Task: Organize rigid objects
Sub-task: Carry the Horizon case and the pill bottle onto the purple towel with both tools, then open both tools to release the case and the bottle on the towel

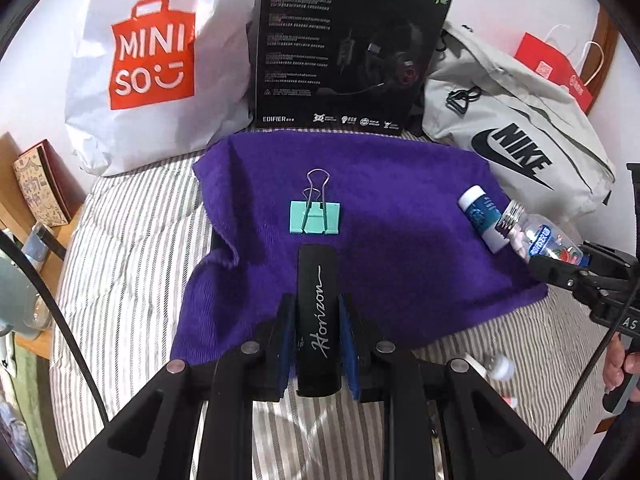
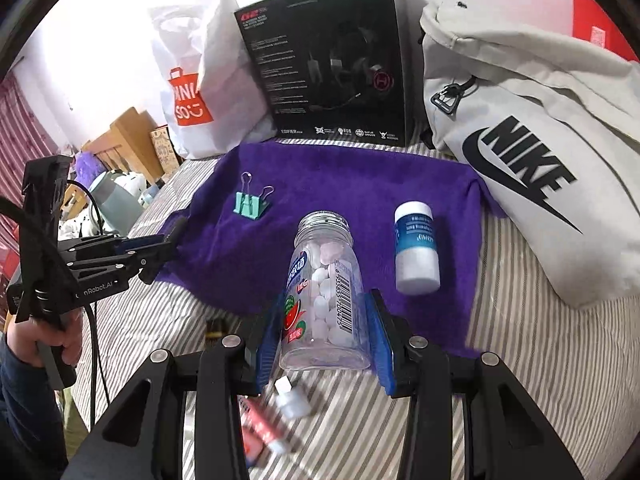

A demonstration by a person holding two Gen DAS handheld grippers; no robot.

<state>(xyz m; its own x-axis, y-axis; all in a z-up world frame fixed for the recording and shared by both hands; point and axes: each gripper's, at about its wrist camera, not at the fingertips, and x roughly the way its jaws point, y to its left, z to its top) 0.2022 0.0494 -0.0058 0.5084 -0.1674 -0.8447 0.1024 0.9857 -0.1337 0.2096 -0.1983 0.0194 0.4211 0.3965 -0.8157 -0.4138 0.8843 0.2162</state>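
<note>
A purple towel point(image 1: 384, 208) lies on the striped bed; it also shows in the right wrist view point(image 2: 340, 184). My left gripper point(image 1: 318, 308) is shut on a black "Horizon" case point(image 1: 318, 312), held over the towel's near edge. A mint binder clip point(image 1: 315, 216) lies just beyond it, seen also in the right wrist view point(image 2: 251, 202). My right gripper point(image 2: 325, 312) is shut on a clear candy bottle point(image 2: 325, 292) with no cap, over the towel's near edge; the bottle shows in the left wrist view point(image 1: 536, 236). A white and blue bottle point(image 2: 416, 248) lies to its right on the towel.
At the back stand a white Miniso bag point(image 1: 156, 64), a black headset box point(image 1: 344, 48) and a grey Nike bag point(image 2: 540, 152). A small white bottle point(image 2: 294, 400) and a red tube point(image 2: 260, 432) lie on the striped sheet point(image 2: 520, 360) near me. Wooden furniture stands at the left.
</note>
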